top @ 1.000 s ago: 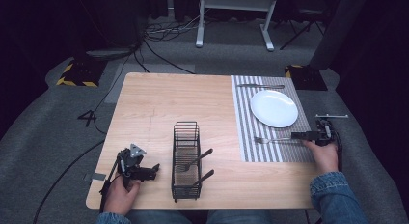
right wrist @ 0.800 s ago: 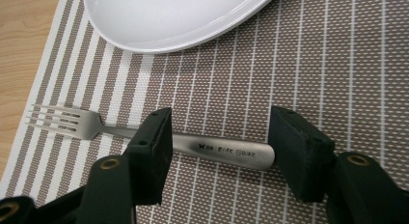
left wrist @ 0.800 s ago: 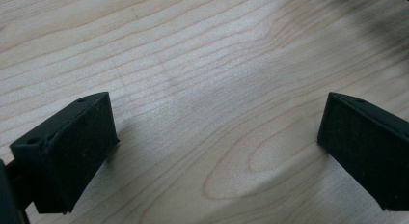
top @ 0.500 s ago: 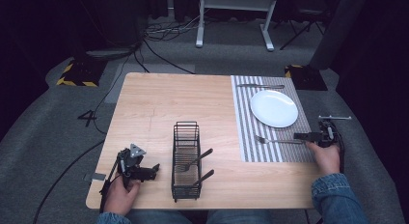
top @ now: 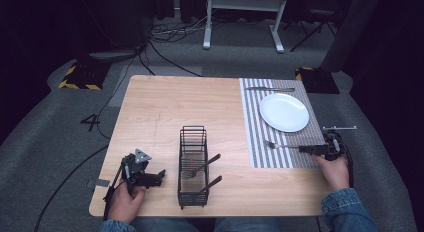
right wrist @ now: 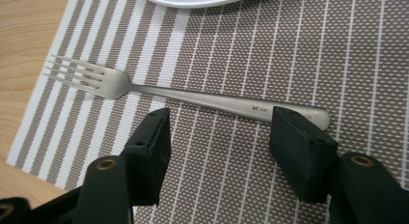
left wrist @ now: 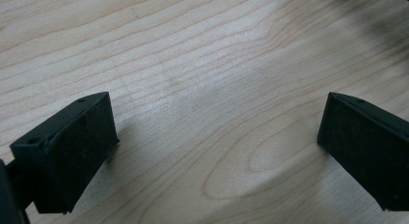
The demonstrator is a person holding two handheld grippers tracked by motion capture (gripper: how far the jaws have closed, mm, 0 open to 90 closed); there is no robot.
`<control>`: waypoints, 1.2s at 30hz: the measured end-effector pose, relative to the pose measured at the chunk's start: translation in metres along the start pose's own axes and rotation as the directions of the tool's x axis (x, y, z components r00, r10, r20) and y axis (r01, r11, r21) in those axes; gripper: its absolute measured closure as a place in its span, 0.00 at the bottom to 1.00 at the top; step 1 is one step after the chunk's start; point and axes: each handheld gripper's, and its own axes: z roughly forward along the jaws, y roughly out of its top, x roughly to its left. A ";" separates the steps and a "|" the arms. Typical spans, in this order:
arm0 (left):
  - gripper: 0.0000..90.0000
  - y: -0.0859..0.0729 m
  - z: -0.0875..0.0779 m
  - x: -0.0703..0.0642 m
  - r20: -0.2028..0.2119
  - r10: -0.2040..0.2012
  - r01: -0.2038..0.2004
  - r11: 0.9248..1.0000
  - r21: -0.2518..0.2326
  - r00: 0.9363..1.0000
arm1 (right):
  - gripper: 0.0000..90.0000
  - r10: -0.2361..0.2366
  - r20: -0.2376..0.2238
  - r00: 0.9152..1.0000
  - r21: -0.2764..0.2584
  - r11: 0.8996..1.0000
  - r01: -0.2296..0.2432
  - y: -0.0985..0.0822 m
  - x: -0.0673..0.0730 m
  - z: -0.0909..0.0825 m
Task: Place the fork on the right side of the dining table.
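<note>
A black wire caddy [top: 193, 164] stood at the lower centre of the high view, a tall, narrow basket of thin rods on the pale wooden table [top: 165, 107]. Two dark-handled utensils [top: 206, 167] leaned in it, their handles slanting out over its right side; what kind they were could not be told.

At the right of the frame a woven placemat [top: 260, 137], brown with white stripes, lay along the table's right part. A round white plate [top: 284, 112], smooth and glossy, sat on its upper half. A knife [top: 270, 89] lay across the mat's top edge, above the plate.

Below the plate a fork [right wrist: 183, 96] of matte silver metal lay flat on the mat, tines toward the left of the frame; in the right gripper view its four tines reached the mat's striped left edge and a small mark showed near the handle's rounded end.

The right gripper [right wrist: 219, 137], held at the lower right of the high view, had its black, blocky jaws spread apart just in front of the fork's handle, pinching nothing; whether the right-hand jaw touched the handle end could not be told.

The left gripper [left wrist: 212, 151], at the lower left beside the caddy, had its jaws spread wide over bare, grained wood, with nothing between them.
</note>
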 end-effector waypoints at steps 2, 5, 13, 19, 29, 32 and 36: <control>0.00 0.000 0.000 0.000 0.000 0.000 0.000 1.000 0.000 1.000 | 0.45 0.003 0.003 1.000 0.003 1.000 -0.003 0.000 -0.001 0.001; 0.00 0.000 0.000 0.000 0.000 0.000 0.000 1.000 0.000 1.000 | 0.45 0.010 0.000 1.000 -0.011 1.000 -0.010 0.001 -0.002 0.004; 0.00 0.000 0.000 0.000 -0.001 -0.001 0.001 1.000 0.000 1.000 | 0.44 0.022 -0.005 1.000 -0.062 0.998 -0.022 0.005 -0.006 0.008; 0.00 0.000 0.000 0.000 -0.001 -0.001 0.001 1.000 0.000 1.000 | 0.45 -0.002 -0.008 1.000 -0.089 0.996 0.001 0.006 0.000 -0.004; 0.00 -0.002 -0.002 -0.002 -0.005 -0.004 0.004 1.000 0.001 1.000 | 0.45 -0.139 -0.036 0.990 -0.152 0.980 0.132 0.006 0.038 -0.036; 0.00 -0.002 -0.002 -0.001 -0.004 -0.002 0.002 1.000 0.002 1.000 | 0.44 -0.159 -0.062 0.985 -0.169 0.975 0.147 0.004 0.046 -0.040; 0.00 -0.003 -0.003 -0.001 -0.002 0.000 0.000 1.000 0.001 1.000 | 0.43 -0.214 -0.095 0.972 -0.204 0.960 0.191 -0.001 0.062 -0.047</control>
